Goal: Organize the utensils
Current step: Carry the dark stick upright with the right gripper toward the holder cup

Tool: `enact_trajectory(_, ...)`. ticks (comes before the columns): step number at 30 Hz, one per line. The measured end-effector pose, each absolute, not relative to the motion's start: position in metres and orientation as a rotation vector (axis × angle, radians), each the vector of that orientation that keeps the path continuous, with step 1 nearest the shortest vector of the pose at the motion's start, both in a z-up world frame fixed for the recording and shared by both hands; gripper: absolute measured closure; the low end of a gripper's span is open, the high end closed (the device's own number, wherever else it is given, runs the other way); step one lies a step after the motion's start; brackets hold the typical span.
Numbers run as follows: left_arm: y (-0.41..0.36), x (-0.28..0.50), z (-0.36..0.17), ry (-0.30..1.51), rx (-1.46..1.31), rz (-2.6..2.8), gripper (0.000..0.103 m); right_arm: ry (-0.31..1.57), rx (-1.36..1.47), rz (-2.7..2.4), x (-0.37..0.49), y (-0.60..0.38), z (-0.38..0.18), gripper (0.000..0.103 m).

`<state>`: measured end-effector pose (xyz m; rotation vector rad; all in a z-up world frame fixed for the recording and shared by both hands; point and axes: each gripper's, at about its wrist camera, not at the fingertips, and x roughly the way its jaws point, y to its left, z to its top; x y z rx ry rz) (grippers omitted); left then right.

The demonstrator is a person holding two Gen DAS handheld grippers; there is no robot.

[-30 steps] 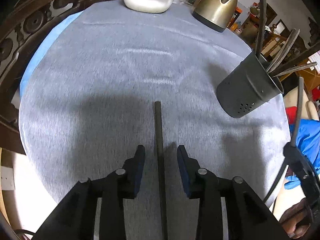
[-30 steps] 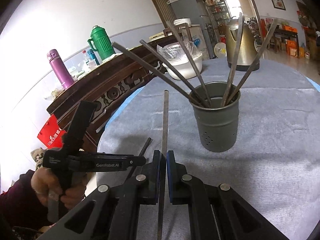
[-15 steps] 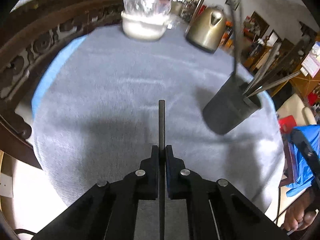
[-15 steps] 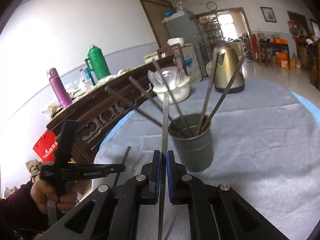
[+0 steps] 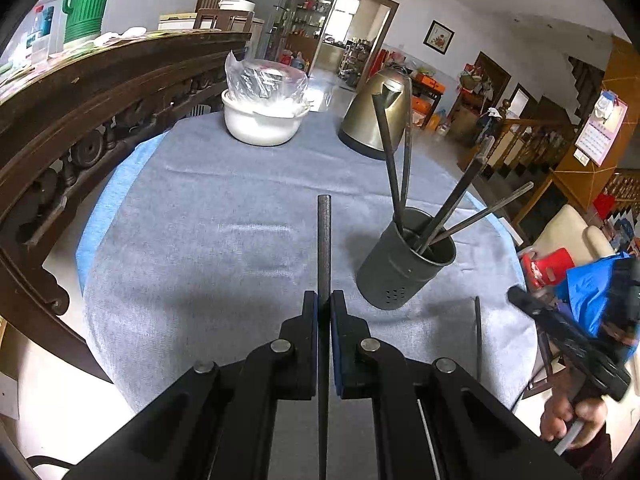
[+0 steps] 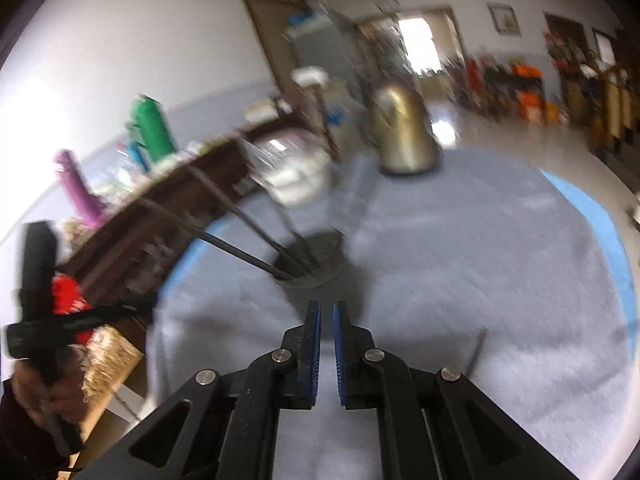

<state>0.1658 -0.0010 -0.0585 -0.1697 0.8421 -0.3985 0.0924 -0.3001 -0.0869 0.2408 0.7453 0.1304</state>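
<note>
Chopstick (image 5: 324,240) is clamped in the left fingers (image 5: 324,300), pads closed tight on the shaft. It's clear of the cloth, tip pointing straight ahead. Right fingers (image 6: 327,308) are a narrow slit apart, just eased open a hair. Nothing between them as far as the blur lets me see.

Holder (image 5: 404,268) stands ahead and right of the left fingers, directly ahead of the right ones. Four chopsticks are fanned out in it from the left view; the right view is too smeared to count.

Progress, my read: mostly done. Left-hand stick is not yet in the holder. One loose chopstick (image 5: 478,332) lies flat on the cloth, right of both pairs of fingers and near the counter edge. So two to go.

Counter (image 5: 200,220) is round, grey cloth over blue. At the far edge sit a white bowl (image 5: 262,120) with a plastic bag in it and a brass-coloured kettle (image 5: 380,120). Carved dark sideboard (image 5: 80,100) on the left with a green flask (image 5: 84,4). Cluttered living room beyond, stairs to the right.
</note>
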Motion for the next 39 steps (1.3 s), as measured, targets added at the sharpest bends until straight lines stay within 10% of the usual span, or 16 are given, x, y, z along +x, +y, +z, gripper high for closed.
enact_trajectory(20, -0.005, 0.137, -0.027, 0.638, -0.144, -0.406, 0.097, 1.111, 0.447, -0.161, 0.132, -0.370, -0.166, 0.076)
enact_trajectory(39, -0.006, 0.125, -0.012, 0.579, -0.152, -0.433, 0.097, 0.829, 0.381, 0.081, 0.105, -0.338, -0.099, 0.096)
